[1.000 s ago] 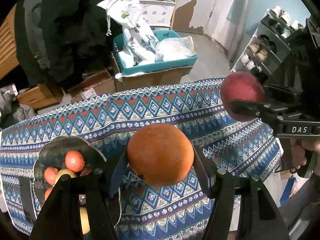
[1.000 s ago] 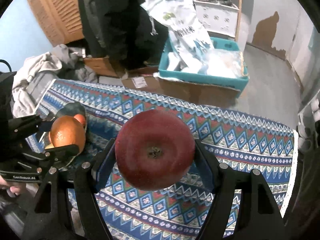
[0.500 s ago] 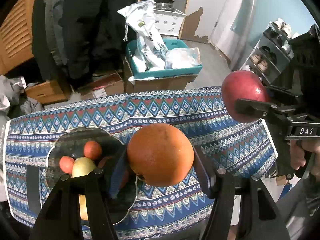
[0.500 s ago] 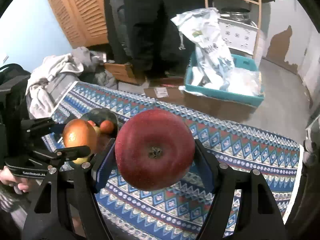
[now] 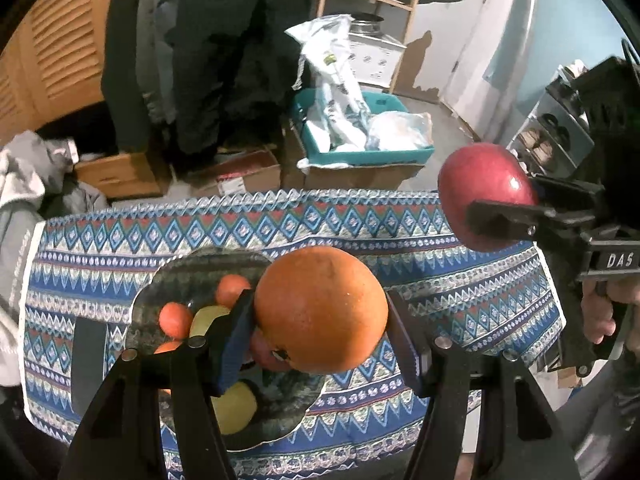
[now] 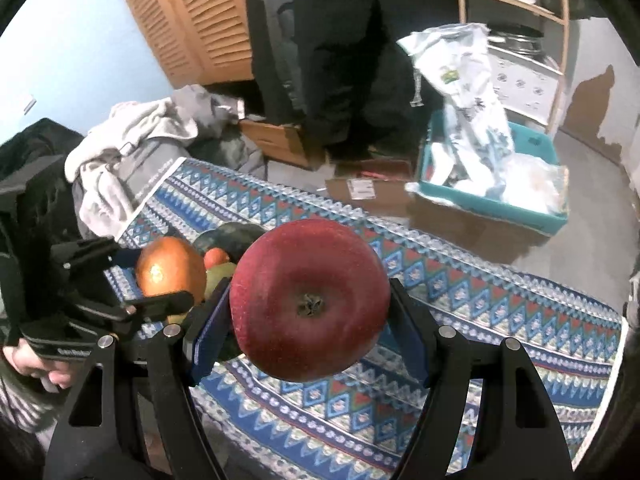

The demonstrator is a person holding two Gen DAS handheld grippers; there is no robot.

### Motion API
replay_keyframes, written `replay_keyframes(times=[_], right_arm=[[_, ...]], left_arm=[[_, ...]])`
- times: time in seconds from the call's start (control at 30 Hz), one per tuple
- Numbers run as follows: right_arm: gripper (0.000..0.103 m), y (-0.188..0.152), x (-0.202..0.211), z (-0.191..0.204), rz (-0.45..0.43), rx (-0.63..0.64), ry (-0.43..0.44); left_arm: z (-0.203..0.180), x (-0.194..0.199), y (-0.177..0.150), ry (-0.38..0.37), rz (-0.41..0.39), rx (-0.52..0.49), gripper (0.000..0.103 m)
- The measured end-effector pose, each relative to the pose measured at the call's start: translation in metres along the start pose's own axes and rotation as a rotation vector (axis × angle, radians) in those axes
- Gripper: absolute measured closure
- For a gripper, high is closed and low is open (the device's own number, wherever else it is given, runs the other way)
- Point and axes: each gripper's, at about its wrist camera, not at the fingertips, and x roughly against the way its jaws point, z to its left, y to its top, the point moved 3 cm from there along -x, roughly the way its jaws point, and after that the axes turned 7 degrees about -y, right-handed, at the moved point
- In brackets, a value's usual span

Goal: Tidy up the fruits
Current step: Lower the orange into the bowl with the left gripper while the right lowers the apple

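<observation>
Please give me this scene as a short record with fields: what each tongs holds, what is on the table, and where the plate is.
left tongs: shut on the orange
right tongs: shut on the apple
table cover: patterned blue cloth
plate: dark, on the cloth, below the orange
in plate: small orange fruits and yellow fruits

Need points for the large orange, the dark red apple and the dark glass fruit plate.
Large orange (image 5: 320,308), left wrist view, middle of the peel.
Dark red apple (image 6: 310,304), right wrist view, by the calyx.
Dark glass fruit plate (image 5: 188,268), left wrist view, bare far rim.
</observation>
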Motion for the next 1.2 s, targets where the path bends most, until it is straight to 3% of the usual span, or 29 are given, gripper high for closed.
replay_keyframes(times=[0.47, 0.8, 1.2], right_arm=[[0.029, 0.013, -0.06, 0.052, 0.093, 0.032, 0.064], [0.029, 0.016, -0.107, 0.078, 0.162, 0.062, 0.051], [0.029, 0.011, -0.157, 0.094, 0.249, 0.087, 0.02]], left_arm=[[0.068, -0.005, -0.032, 0.059, 0.02, 0.126, 0.038], [0.108, -0.016, -0.049, 0.086, 0.039, 0.216, 0.038], [0.131, -0.038, -0.059, 0.092, 0.084, 0.275, 0.038]])
